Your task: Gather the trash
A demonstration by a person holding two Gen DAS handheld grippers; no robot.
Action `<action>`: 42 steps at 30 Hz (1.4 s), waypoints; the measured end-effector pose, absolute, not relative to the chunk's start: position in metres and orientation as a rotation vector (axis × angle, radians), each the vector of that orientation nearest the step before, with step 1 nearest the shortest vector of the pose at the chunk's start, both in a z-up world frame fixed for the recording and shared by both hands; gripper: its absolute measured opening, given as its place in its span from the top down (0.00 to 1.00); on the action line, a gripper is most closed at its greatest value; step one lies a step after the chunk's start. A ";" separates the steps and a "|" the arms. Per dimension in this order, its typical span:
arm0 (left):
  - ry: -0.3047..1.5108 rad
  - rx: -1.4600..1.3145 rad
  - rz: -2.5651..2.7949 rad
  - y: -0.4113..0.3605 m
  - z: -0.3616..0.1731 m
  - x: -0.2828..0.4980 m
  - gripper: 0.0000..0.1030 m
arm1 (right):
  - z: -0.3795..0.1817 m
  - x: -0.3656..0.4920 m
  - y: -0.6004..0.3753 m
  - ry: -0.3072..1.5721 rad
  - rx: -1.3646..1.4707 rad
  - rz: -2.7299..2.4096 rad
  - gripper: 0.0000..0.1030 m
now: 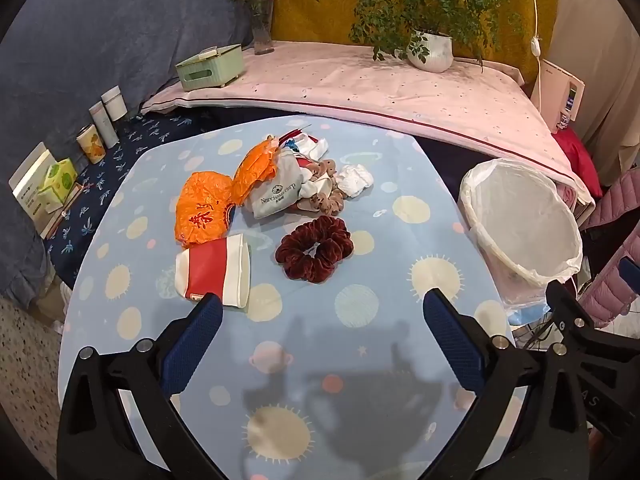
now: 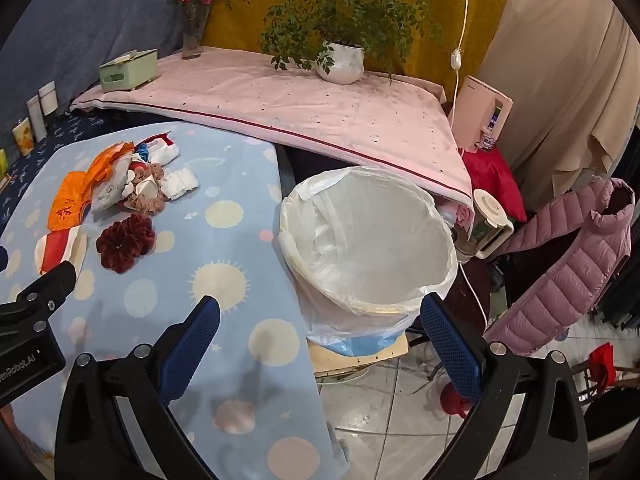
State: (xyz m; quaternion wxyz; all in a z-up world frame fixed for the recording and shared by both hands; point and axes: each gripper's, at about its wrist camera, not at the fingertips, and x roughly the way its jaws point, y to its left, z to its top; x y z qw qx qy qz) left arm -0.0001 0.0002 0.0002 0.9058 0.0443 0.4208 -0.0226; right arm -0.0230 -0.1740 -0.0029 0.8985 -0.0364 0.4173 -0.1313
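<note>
Trash lies on the blue table [image 1: 360, 344]: orange wrappers [image 1: 206, 208], a flattened red-and-white paper cup [image 1: 214, 270], a white printed pouch [image 1: 276, 196], crumpled white paper [image 1: 356, 180] and a brown teddy scrunchie [image 1: 326, 196]. A dark red scrunchie [image 1: 314, 248] lies nearer. My left gripper [image 1: 322, 308] is open and empty, above the table short of the cup. My right gripper [image 2: 318, 312] is open and empty, over the near rim of the white-lined bin [image 2: 372, 236] beside the table's right edge. The pile also shows in the right wrist view [image 2: 132, 184].
A pink-covered surface [image 1: 360, 88] behind the table holds a green tissue box [image 1: 210, 66], a vase [image 1: 262, 28] and a potted plant [image 1: 430, 50]. Canisters [image 1: 104, 120] stand at left. A pink jacket [image 2: 568, 268] hangs right of the bin.
</note>
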 end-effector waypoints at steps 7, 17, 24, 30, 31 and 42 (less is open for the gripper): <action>0.872 0.090 -0.044 -0.001 -0.001 0.000 0.07 | -0.002 -0.024 -0.174 0.861 -0.074 -0.274 0.07; 0.872 0.088 -0.048 0.000 0.000 0.000 0.07 | 0.000 -0.022 -0.174 0.861 -0.074 -0.276 0.07; 0.872 0.085 -0.047 0.001 0.000 0.000 0.07 | 0.000 -0.022 -0.173 0.862 -0.074 -0.278 0.07; 0.874 0.081 -0.042 0.001 -0.004 0.002 0.07 | 0.000 -0.021 -0.173 0.863 -0.076 -0.279 0.07; 0.875 0.081 -0.040 0.001 -0.005 0.002 0.07 | -0.001 -0.021 -0.173 0.863 -0.078 -0.279 0.07; 0.877 0.075 -0.042 0.003 -0.006 0.001 0.07 | -0.001 -0.021 -0.173 0.864 -0.081 -0.280 0.07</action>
